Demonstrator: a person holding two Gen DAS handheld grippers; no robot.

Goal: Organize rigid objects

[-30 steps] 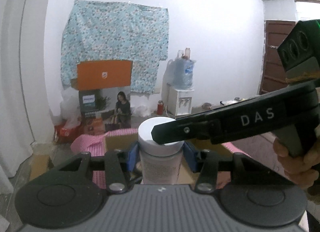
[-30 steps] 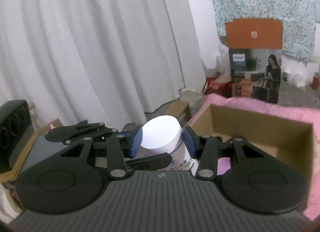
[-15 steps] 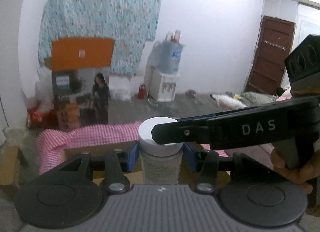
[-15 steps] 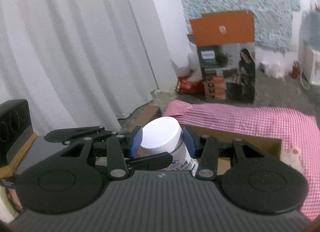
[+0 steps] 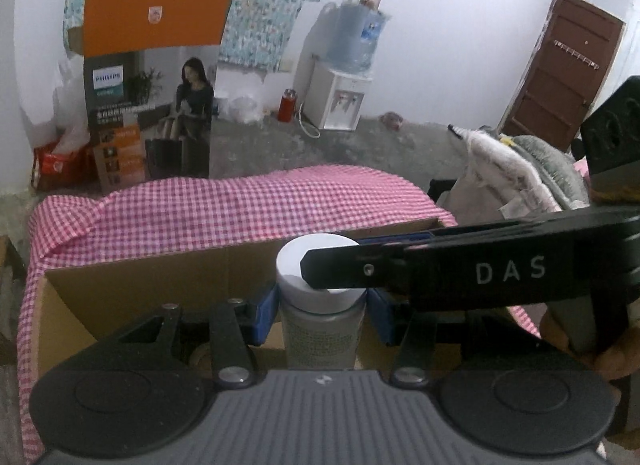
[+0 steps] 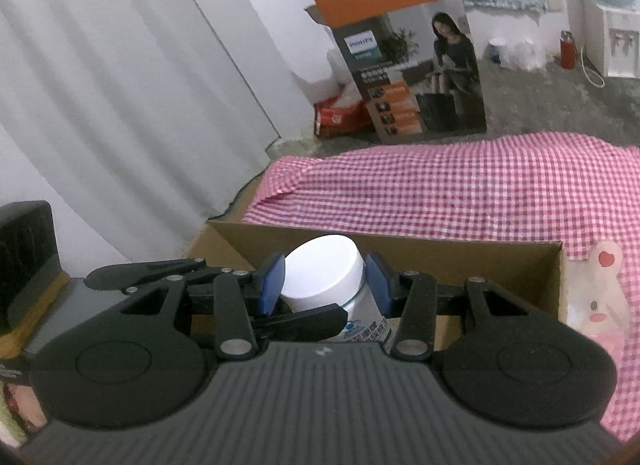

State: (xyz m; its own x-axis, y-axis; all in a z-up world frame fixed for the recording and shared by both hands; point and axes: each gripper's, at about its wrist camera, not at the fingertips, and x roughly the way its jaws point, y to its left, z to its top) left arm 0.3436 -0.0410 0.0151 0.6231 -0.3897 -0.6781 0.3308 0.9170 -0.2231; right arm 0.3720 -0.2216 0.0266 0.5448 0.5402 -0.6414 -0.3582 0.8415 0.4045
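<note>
A white-capped bottle [image 5: 323,313] with a grey printed label stands upright between the blue pads of my left gripper [image 5: 322,311], which is shut on its body. My right gripper [image 6: 325,285] comes in from the right and is shut on the bottle's white cap [image 6: 326,279]; its black finger [image 5: 440,269] crosses the cap in the left wrist view. The bottle hangs over the open cardboard box [image 5: 160,277], inside its walls [image 6: 460,261].
The box sits on a pink checked cloth [image 5: 240,205] over a table. A pink cartoon item [image 6: 600,297] lies right of the box. Behind stand a Philips carton [image 5: 152,113], a water dispenser [image 5: 340,93], white curtains [image 6: 120,85] and a brown door [image 5: 560,69].
Both grippers have carried the bottle forward and tipped down, so the open box and checked cloth now fill the lower view. The grip on the bottle is unchanged.
</note>
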